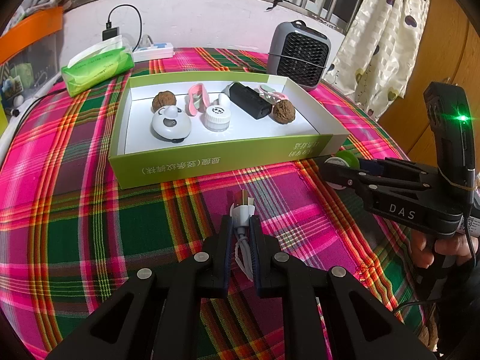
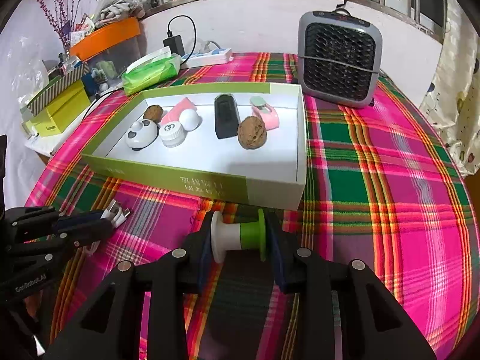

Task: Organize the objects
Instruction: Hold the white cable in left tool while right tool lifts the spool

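Left wrist: "DAS" on right gripper (image 1: 339, 174).

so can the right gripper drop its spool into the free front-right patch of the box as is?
Probably yes. The right gripper, shut on the spool, sits just outside the box near wall; only that low wall to clear. The walnut stands farther back.

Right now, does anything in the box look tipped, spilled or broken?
Nothing stands out. The box sits flat, items inside intact and separate. Left gripper holds a cable, right gripper a spool, both outside it.
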Available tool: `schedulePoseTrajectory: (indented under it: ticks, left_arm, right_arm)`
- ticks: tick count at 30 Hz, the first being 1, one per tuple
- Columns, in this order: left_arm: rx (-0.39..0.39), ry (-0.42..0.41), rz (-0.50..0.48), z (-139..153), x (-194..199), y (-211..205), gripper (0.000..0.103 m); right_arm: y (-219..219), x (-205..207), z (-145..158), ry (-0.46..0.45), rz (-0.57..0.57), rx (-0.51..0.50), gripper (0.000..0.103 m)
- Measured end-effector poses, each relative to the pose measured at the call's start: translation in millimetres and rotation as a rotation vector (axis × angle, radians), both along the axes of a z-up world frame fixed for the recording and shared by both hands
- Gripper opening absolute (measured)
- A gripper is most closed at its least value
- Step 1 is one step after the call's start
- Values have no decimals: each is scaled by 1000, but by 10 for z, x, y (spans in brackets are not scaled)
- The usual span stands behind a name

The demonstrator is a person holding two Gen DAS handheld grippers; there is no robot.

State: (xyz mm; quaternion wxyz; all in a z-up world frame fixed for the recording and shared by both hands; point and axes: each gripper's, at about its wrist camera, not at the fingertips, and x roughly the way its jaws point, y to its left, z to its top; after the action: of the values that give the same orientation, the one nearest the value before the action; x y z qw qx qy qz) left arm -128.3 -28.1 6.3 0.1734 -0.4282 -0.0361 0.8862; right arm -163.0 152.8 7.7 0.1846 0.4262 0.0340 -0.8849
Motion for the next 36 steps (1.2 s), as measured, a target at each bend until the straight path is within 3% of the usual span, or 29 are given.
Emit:
schedulePoseTrajectory:
  ticks: [36]
  left_arm:
    - [-84, 22, 0, 15, 19, 85, 10]
  right_arm:
    - [60, 156, 22, 4, -21, -25, 34]
